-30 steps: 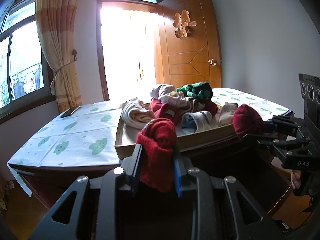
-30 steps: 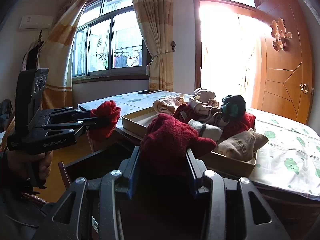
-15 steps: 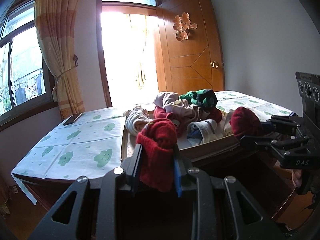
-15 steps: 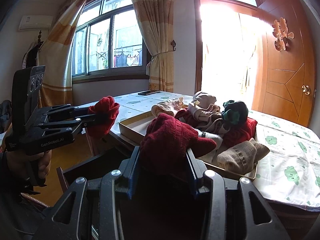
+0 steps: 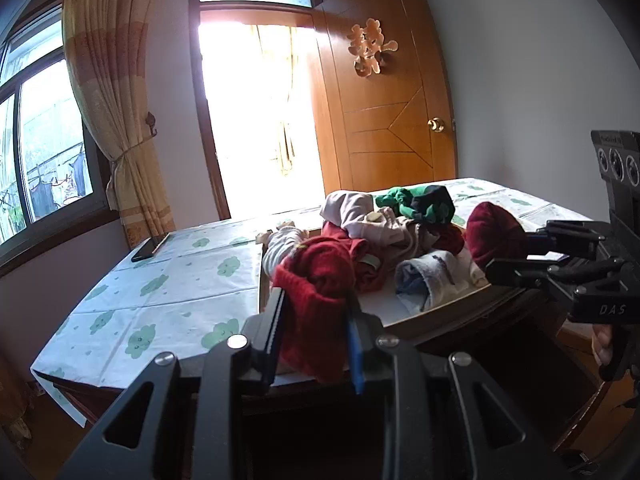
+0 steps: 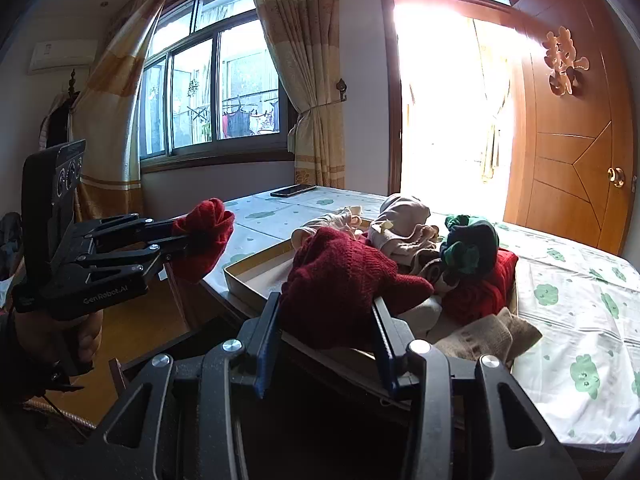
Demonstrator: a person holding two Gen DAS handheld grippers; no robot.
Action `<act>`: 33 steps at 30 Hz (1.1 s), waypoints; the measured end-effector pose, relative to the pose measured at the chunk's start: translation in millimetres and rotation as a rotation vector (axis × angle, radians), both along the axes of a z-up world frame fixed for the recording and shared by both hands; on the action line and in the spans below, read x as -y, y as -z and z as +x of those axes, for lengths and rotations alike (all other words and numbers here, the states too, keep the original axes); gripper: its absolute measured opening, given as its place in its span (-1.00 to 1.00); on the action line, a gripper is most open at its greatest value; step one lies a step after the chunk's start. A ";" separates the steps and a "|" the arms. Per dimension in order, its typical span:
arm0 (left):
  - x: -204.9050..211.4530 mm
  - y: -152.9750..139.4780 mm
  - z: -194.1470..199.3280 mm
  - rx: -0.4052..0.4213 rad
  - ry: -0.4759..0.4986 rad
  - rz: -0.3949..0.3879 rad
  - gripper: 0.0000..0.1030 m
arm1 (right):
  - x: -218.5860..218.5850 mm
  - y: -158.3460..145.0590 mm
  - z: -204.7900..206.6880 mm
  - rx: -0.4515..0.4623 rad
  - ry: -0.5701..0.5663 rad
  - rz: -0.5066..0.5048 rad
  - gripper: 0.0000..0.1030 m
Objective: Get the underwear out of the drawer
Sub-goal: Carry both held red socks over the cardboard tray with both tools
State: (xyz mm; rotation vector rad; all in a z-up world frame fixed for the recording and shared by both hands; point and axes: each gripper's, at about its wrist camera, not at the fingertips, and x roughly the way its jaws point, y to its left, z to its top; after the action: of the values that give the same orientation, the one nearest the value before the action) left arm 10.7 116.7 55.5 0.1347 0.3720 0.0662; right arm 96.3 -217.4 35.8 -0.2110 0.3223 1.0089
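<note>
My left gripper (image 5: 316, 320) is shut on a red knit piece of underwear (image 5: 316, 292), which bulges up between its fingers. The right wrist view shows the same gripper (image 6: 176, 244) at the left, a person's hand on its handle, with the red bundle (image 6: 204, 236) at its tips. My right gripper (image 6: 324, 320) is shut on a second, darker red knit piece (image 6: 344, 276); the left wrist view has this gripper (image 5: 504, 256) at the right with its bundle (image 5: 496, 232). Both hang over the dark open drawer (image 6: 160, 344), just before the table.
A shallow cardboard tray (image 6: 248, 276) on the table holds a heap of clothes: green (image 6: 468, 240), pale pink (image 6: 400, 220), red and beige pieces. A cloud-print cloth (image 5: 160, 304) covers the table, with a phone (image 5: 150, 246) at its far corner. A wooden door (image 5: 392, 120) stands behind.
Both grippers have risen and moved toward the table, each still holding its red piece. The tray and clothes now sit lower and nearer in both views.
</note>
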 end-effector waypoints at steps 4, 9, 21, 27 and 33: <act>-3.5 -4.0 10.4 -0.005 -0.007 0.014 -0.49 | -8.1 -5.2 5.3 -0.003 -0.003 -0.008 -0.14; -7.3 -7.9 21.2 -0.014 -0.017 0.028 -0.49 | -21.1 -11.0 11.1 0.008 -0.005 -0.027 -0.14; -18.9 -13.5 61.4 -0.063 -0.046 0.059 -0.49 | -59.2 -16.1 31.5 0.000 -0.009 -0.087 -0.14; -24.3 -8.3 82.5 -0.113 -0.051 0.050 -0.49 | -79.2 -13.1 46.5 -0.034 -0.003 -0.127 -0.14; -23.9 -0.3 92.5 -0.147 -0.050 0.053 -0.49 | -89.7 -9.1 58.8 -0.059 0.011 -0.161 -0.13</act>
State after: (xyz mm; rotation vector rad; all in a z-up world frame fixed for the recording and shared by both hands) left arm 103.2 140.6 55.8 0.1836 0.5204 0.1159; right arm 155.0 -127.6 44.9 -0.3252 0.4591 0.9799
